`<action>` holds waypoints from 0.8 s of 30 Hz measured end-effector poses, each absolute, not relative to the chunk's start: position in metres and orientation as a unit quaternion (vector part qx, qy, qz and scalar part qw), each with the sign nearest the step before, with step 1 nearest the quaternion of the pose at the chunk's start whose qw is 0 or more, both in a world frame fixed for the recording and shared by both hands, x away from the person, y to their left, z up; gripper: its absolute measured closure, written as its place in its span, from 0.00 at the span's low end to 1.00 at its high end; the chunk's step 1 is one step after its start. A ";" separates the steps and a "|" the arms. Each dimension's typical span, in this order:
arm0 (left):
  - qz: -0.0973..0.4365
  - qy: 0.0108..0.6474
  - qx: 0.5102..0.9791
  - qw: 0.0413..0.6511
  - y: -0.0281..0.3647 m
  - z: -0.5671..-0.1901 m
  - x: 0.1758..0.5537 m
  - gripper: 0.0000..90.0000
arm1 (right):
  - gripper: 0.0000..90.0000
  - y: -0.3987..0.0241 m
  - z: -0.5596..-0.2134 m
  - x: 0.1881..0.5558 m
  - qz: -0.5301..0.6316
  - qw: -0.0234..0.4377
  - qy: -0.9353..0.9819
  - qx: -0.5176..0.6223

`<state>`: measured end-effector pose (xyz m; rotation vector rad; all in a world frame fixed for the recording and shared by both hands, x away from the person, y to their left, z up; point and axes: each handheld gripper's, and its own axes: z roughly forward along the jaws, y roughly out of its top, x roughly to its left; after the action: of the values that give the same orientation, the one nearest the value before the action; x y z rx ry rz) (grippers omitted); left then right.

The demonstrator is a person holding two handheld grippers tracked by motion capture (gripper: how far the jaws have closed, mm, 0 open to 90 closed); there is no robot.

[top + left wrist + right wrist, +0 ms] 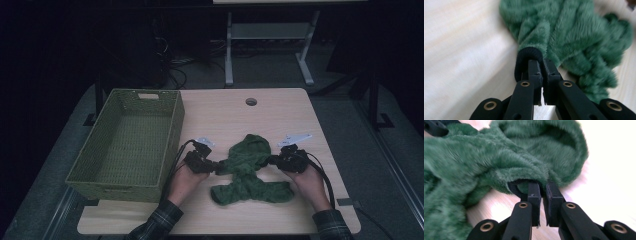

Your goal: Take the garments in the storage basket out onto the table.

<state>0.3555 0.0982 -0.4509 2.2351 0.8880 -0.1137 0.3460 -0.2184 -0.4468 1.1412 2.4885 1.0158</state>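
A fuzzy green garment [250, 170] lies crumpled on the wooden table [225, 110], in front of the person. My left gripper [218, 166] is at its left side, shut on a dark ribbed cuff [529, 53] of the green garment [574, 37]. At the garment's right side my right gripper [273, 159] is shut on another dark-edged cuff [516, 187] of the green fabric [486, 157]. In each gripper view the two black jaws stand pressed together with the cuff edge pinched at their tips. The left gripper's tip [434, 127] appears at the far upper left of the right gripper view.
An empty green woven basket [172, 125] stands on the table's left side, close to my left hand. A round cable hole [251, 102] sits near the far edge. A white table frame [270, 35] stands on the floor beyond.
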 end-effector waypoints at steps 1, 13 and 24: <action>-0.044 0.344 0.866 0.359 0.098 -0.451 0.355 0.96 | 0.93 -0.218 -0.447 0.346 0.346 0.111 0.847 0.388; -0.006 0.331 0.862 0.384 0.097 -0.418 0.361 0.68 | 0.72 -0.233 -0.423 0.341 0.377 0.119 0.829 0.395; 0.022 0.322 0.858 0.400 0.072 -0.412 0.411 0.60 | 0.72 -0.235 -0.432 0.383 0.365 0.116 0.815 0.435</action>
<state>0.4105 0.0719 -0.4117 2.1690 0.8143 0.0551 0.3834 -0.2354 -0.4321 1.2752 2.3867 1.0690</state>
